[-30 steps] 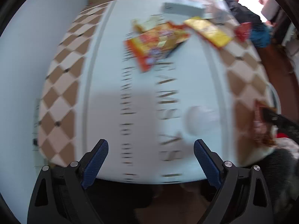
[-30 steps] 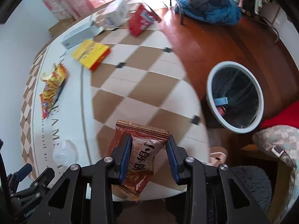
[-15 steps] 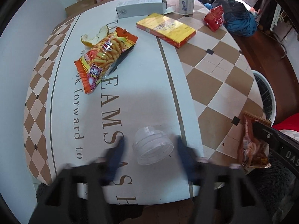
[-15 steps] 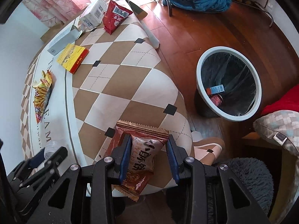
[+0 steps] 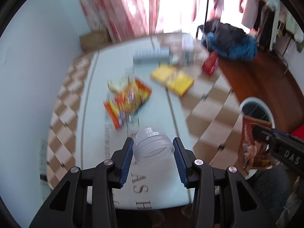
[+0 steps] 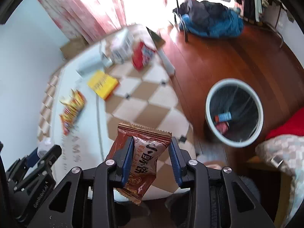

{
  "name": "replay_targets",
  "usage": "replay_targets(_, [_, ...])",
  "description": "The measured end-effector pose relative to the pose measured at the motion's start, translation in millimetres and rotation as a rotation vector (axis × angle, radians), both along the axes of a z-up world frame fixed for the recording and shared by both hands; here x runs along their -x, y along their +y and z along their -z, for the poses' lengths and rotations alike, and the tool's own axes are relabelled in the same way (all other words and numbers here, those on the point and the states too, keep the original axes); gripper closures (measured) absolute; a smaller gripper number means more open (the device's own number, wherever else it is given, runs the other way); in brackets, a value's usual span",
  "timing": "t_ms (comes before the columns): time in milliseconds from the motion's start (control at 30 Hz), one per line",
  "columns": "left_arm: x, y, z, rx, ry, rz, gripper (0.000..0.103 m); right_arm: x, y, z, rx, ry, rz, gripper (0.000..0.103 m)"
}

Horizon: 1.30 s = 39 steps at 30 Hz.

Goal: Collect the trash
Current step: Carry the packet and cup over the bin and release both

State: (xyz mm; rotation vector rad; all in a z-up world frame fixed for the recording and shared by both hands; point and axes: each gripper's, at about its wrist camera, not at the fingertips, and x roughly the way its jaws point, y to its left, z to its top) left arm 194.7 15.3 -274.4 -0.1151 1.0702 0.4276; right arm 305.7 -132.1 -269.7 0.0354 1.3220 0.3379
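Trash in both grippers. Left gripper (image 5: 153, 149): blue-padded fingers (image 5: 126, 160) clamped on a clear ribbed plastic cup (image 5: 153, 149), cup tipped on its side with its open mouth toward the camera, pads touching both sides. Whether it's off the white table with the tan diamond-check border (image 5: 165, 188) or still resting on it: cannot tell.

Right gripper (image 6: 151, 158): closed on a brown foil snack packet with a serrated top edge (image 6: 144, 157), packet upright between the pads, bottom hanging below the fingers, table edge (image 6: 148, 110) underneath it.

Ahead of the left gripper, slightly left: orange-and-yellow snack bag (image 5: 127, 102) flat on the table, motion-blurred. Farther, ahead-right: flat yellow box (image 5: 173, 80). Beyond that: grey-white rectangular carton (image 5: 151, 55) and a red packet (image 5: 210, 64) near the far table edge. Right gripper shows at the right of the left view, brown packet in its fingers.

From the right gripper: ahead-right on the reddish wood floor (image 6: 218, 57), a round white-rimmed trash bin with a dark liner (image 6: 234, 112), just beside the table, a blue-labelled item and a red item inside. Ahead-left on the table: the orange bag, the yellow box, then the red packet and white cartons. Left gripper at lower left, cup barely visible.

Far: blue-and-black bundle of fabric (image 6: 212, 21) on the floor, pink patterned curtain (image 6: 83, 9) behind the table.
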Motion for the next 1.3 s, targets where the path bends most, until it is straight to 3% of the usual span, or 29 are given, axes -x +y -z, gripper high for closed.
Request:
replay_targets(200, [-24.3, -20.6, -69.2, -0.017, -0.151, 0.061, 0.064, -22.4, -34.8, -52.6, -0.092, -0.058, 0.055, 0.065])
replay_targets(333, [-47.6, -49.9, -96.6, -0.004, -0.214, 0.134, 0.064, -39.5, -75.5, -76.6, -0.108, -0.086, 0.109, 0.065])
replay_targets(467, [-83.4, -96.0, -107.9, 0.021, -0.243, 0.227, 0.064, -61.9, -129.8, -87.6, -0.08, -0.112, 0.177, 0.065])
replay_targets(600, [-117.1, -139.9, -101.8, 0.049, -0.237, 0.306, 0.064, -87.3, -185.5, -76.4, -0.02, -0.109, 0.241, 0.065])
replay_targets(767, [-170.8, -185.6, -63.6, 0.148, -0.15, 0.384, 0.064, -122.4, -237.7, -22.7, 0.032, -0.021, 0.286, 0.065])
replay_targets(833, [-198.8, -195.7, -34.0, 0.239, -0.064, 0.404, 0.064, -135.5, -254.7, 5.1, 0.041, 0.027, 0.306, 0.065])
replay_targets(900, [-224.6, -201.3, -1.6, 0.282, 0.018, 0.408, 0.064, -146.7, -267.5, 35.3, 0.056, 0.076, 0.311, 0.065])
replay_targets(1100, [-283.3, -218.0, 78.6, 0.364, 0.236, 0.422, 0.064, -172.7, -287.0, 119.4, 0.098, 0.196, 0.331, 0.064])
replay_targets(1200, [-302.8, -228.2, 107.3, 0.367, 0.312, 0.438, 0.063, -180.6, -294.4, 153.4, 0.117, 0.251, 0.35, 0.062])
replay_targets(1233, [-306.0, -231.2, 112.8, 0.362, 0.329, 0.44, 0.062, -182.5, -296.6, 162.3, 0.121, 0.27, 0.356, 0.06])
replay_targets(1300, [-313.1, -238.1, 127.6, 0.359, 0.368, 0.45, 0.05, -185.2, -300.8, 182.0, 0.134, 0.31, 0.364, 0.049])
